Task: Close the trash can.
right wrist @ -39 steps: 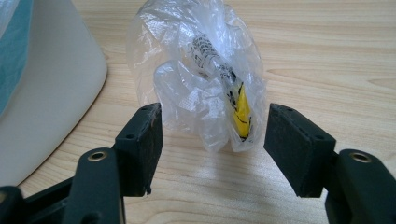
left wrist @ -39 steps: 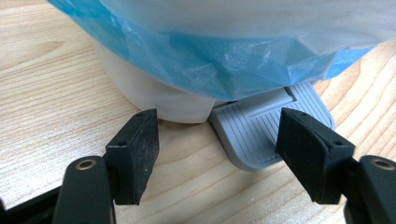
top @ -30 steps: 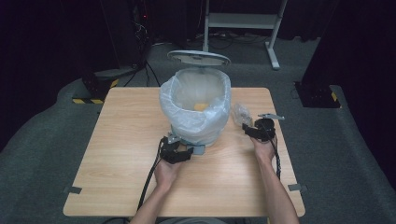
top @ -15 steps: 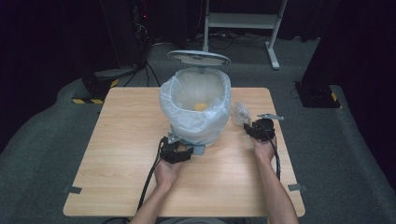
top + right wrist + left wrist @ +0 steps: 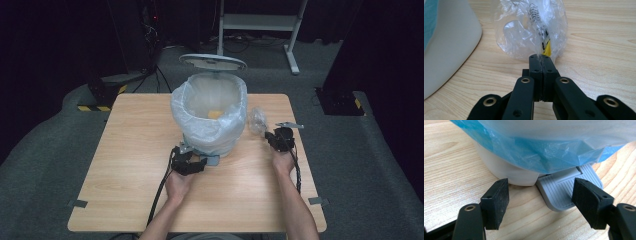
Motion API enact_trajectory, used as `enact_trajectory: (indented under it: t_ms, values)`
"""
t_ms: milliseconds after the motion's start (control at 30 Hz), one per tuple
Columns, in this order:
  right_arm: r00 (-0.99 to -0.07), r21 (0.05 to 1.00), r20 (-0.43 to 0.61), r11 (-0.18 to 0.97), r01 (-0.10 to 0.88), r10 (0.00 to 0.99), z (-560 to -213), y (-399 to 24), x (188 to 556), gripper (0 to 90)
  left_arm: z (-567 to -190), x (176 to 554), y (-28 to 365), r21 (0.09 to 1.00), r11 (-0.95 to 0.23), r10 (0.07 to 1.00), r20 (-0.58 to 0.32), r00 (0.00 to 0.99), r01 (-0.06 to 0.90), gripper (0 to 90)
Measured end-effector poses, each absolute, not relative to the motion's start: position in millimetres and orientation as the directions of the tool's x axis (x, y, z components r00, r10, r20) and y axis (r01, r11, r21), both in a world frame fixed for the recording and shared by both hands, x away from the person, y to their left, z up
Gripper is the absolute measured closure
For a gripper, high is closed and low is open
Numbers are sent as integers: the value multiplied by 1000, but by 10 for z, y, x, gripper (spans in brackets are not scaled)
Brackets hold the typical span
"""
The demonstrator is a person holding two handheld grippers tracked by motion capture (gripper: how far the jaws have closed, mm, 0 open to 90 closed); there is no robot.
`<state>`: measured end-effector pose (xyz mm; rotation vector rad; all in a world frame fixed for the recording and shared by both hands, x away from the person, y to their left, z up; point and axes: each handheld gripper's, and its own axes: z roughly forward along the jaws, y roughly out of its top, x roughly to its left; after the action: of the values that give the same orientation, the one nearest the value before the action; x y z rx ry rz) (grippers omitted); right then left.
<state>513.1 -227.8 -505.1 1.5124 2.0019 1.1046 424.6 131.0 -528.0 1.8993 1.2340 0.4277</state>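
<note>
A white pedal bin [image 5: 210, 117] with a blue-tinted liner stands mid-table, its lid [image 5: 212, 62] raised. My left gripper [image 5: 197, 162] sits at the bin's front base. In the left gripper view its jaws stand open [image 5: 544, 197], the right pad over the grey foot pedal [image 5: 569, 190] and the left pad beside the bin's white base [image 5: 506, 170]. A crumpled clear plastic wrapper [image 5: 531, 30] with a yellow patch lies right of the bin [image 5: 257, 119]. My right gripper [image 5: 539, 58] has just been closing and is now shut on the wrapper's near edge [image 5: 272, 137].
The wooden table [image 5: 130, 165] has bare room on the left and along the front. Something yellow [image 5: 215, 114] lies inside the bin. The bin's white wall [image 5: 446, 45] stands close to the left of the wrapper. Dark floor and equipment surround the table.
</note>
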Motion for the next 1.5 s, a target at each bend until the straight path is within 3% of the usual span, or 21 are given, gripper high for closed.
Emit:
enact_trajectory:
  t_ms: [1500]
  values:
    - [-514,798,184,178,576,838,-4623,-2467,4414,900,-5283,4257,1322,773,-184,871,-157,465,607,299]
